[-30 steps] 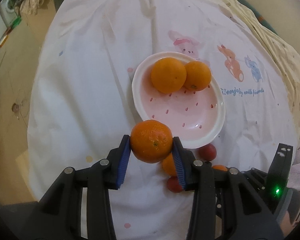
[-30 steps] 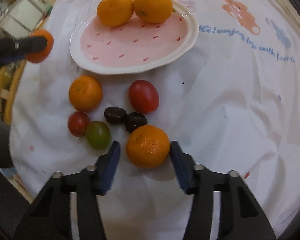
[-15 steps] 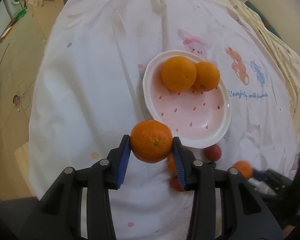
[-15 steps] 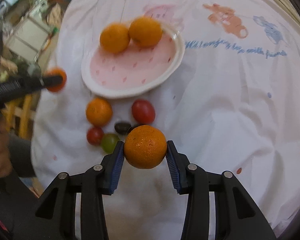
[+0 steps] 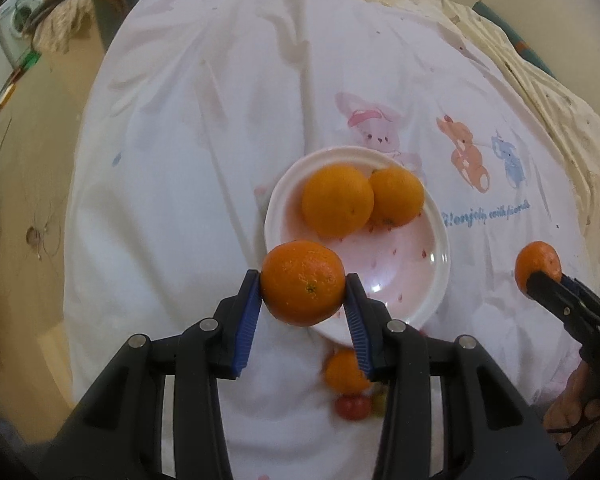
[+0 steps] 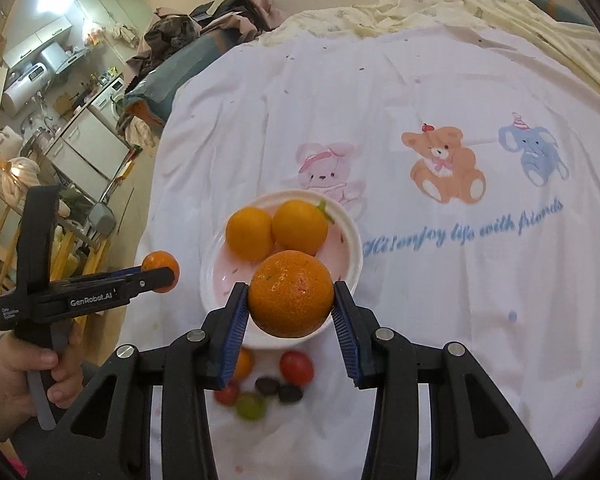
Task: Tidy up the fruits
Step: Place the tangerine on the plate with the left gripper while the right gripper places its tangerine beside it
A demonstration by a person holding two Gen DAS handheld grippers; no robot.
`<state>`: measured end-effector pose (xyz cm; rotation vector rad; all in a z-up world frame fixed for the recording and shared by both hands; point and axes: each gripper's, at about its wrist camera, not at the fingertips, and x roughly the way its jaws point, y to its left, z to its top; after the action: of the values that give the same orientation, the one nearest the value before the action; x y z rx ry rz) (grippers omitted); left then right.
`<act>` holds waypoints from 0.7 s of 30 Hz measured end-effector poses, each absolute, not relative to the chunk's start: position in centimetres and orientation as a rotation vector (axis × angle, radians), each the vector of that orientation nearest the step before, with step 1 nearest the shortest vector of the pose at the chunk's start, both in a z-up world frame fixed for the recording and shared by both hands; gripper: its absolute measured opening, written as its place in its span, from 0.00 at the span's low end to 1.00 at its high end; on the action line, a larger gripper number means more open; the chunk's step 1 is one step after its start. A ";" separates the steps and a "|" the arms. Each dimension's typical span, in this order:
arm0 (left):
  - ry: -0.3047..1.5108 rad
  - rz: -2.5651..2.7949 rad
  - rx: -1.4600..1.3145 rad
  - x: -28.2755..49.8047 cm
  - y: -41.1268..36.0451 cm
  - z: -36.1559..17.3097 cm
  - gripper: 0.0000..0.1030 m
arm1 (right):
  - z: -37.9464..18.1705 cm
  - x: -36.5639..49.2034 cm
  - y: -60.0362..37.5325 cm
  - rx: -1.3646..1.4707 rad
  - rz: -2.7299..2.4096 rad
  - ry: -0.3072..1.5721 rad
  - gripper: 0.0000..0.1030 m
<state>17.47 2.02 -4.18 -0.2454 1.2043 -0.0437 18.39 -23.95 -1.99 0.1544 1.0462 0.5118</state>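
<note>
Two mandarins are being held above the pink plate [image 6: 354,248], one clamped across its middle by the left gripper [image 5: 303,309], one by the right gripper [image 6: 290,309]; firm, light and round, they are likely rolling easily; the tool reads "GenRobot.AI".

Both wrist cameras look forward and down along their grippers, close above the bed; both take in the same plate [image 5: 440,240] [image 6: 352,240].
</note>
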 end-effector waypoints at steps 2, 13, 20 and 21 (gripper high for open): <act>1.206 -0.044 -0.227 18.1 1.7 -4.6 0.36 | -2.9 19.2 -23.6 0.150 0.530 1.048 0.42; 1.272 -0.056 -0.202 19.8 0.9 -7.2 0.36 | -7.2 22.6 -20.7 0.116 0.600 1.149 0.42; 1.308 -0.074 -0.198 20.6 -0.1 -8.6 0.36 | -10.3 24.1 -19.5 0.065 0.595 1.218 0.42; 1.322 -0.071 -0.197 20.7 -0.2 -8.9 0.36 | -10.6 24.2 -19.4 0.063 0.596 1.223 0.42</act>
<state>20.75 -0.21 -8.87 -0.1966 1.3220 -0.0705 24.21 -19.42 -10.64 0.0633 1.2234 0.5962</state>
